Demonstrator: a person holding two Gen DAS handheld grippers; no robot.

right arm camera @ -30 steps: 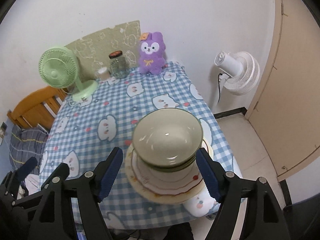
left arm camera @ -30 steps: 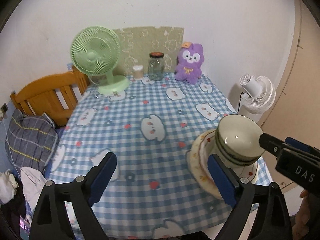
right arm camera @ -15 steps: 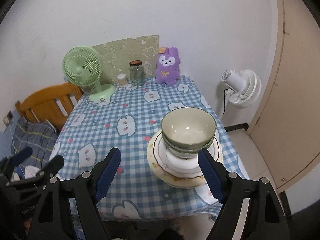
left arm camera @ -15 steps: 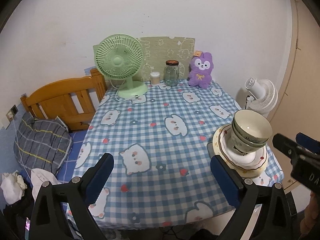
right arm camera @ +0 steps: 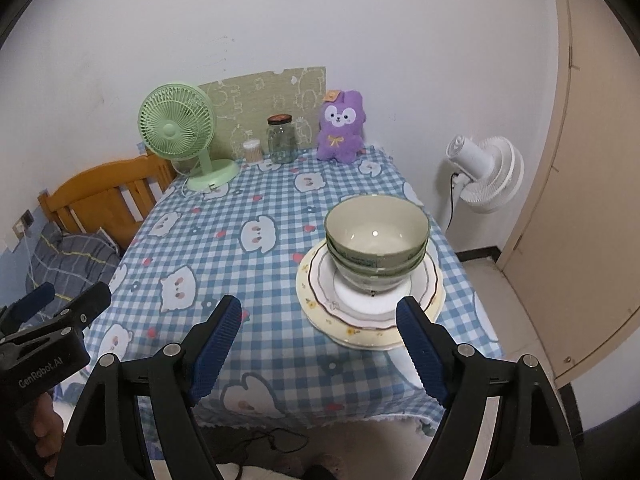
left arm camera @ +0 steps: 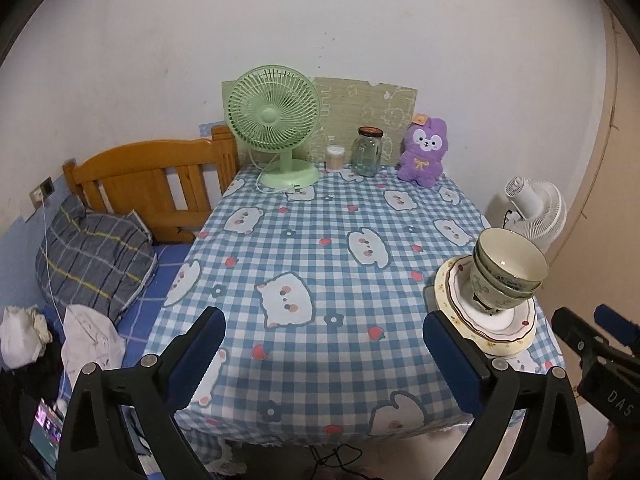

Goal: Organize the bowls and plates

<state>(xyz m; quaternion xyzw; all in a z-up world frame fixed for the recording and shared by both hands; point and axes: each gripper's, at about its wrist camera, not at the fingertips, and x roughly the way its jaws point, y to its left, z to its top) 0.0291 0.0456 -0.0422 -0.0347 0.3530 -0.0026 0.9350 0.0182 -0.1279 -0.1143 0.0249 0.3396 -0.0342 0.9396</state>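
Near the front right corner of the table (right arm camera: pixel 280 216) sits the stack of bowls (right arm camera: pixel 377 240) (left arm camera: pixel 506 276), green-banded and nested one inside another, upright in the middle of the stack of plates (right arm camera: pixel 370 308) (left arm camera: pixel 486 316). How many bowls are nested I cannot tell for sure; at least 2 rims show. The plates lie flat, a white one with a dark line on a wider cream one with small flowers, on the blue checked cloth printed with white animals.

Both grippers hang off the near edge of the table, apart from the dishes. The right gripper (right arm camera: pixel 318 346) points toward the stack, its 2 blue-padded fingers (right arm camera: pixel 216 340) spread with nothing between them. The left gripper (left arm camera: pixel 322 354) faces the middle of the cloth, its fingers (left arm camera: pixel 198 356) spread wide and empty too; its jaws have just been opening, as have the right one's.

Along the far edge by the wall stand a green desk fan (left arm camera: pixel 274 120), a small lidded container (left arm camera: pixel 335 158), a glass jar (left arm camera: pixel 367 152) with a dark lid, and a purple plush toy (left arm camera: pixel 424 152). A white floor fan (right arm camera: pixel 486 174) stands to the right, beside a beige door (right arm camera: pixel 580 220). To the left are a wooden headboard (left arm camera: pixel 160 180) and a grey checked pillow (left arm camera: pixel 92 256).
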